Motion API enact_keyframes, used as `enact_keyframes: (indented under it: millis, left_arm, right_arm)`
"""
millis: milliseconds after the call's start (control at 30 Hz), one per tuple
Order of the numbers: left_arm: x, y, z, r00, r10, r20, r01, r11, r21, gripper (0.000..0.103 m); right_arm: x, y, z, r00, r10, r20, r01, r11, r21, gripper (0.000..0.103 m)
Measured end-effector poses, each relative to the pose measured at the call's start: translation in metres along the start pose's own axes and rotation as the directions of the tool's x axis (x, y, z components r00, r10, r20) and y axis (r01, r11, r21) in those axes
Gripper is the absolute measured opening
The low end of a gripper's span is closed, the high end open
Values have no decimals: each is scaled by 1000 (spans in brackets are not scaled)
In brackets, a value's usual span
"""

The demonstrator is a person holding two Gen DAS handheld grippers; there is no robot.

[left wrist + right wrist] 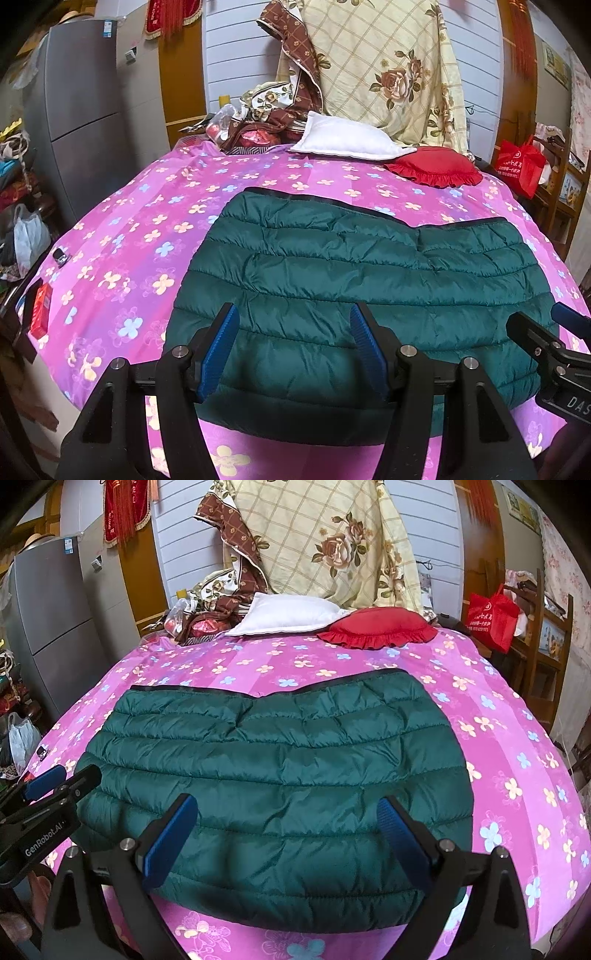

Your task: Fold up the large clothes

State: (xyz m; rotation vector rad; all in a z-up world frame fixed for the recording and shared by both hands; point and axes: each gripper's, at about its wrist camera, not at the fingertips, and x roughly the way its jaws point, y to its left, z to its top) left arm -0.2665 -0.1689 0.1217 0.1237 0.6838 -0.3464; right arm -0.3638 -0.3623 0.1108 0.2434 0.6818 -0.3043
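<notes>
Left tongs (291, 347): gaping wide, gripping nothing.
Right tongs (290, 834): gaping wide too.
Jacket (273, 760): lying folded on the bed (517, 775), just beyond both tongs.

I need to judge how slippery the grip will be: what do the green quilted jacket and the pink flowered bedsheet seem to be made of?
The dark green quilted puffer jacket looks like thin nylon or polyester shell over padding: slight sheen, fine crinkles, puffed stitched channels. The pink flowered bedsheet looks like smooth printed woven cloth, perhaps polyester or cotton blend; it has a faint sheen and lies flat.
</notes>
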Motion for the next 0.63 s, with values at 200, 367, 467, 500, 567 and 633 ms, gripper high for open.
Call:
enact_keyframes:
  millis: [200,367,467,500,567,633]
  left_arm:
    - [1,0,-1,1000,-1,-3,1,1000,-5,44]
    - [5,2,-2,1000,-13,-15,12,1000,-20,44]
    - [7,2,-3,1000,-20,-15,20,1000,-21,44]
    - [7,3,-3,1000,-21,-13,21,1000,-20,44]
    - [8,3,-4,1000,-28,-11,28,999,-22,44]
    - [10,5,-3,999,-38,-19,38,999,-29,44]
  right_arm:
    - [2,1,0,1000,2,-5,-2,1000,-1,100]
    - [4,1,-1,1000,5,-12,-5,1000,4,100]
    - [6,1,-1,1000,7,-16,-7,1000,4,100]
    - [6,1,-1,1000,8,-18,-8,1000,4,100]
    - [8,1,-2,1000,10,-22,-10,1000,4,100]
    - [10,2,-2,1000,10,-26,-10,1000,3,100]
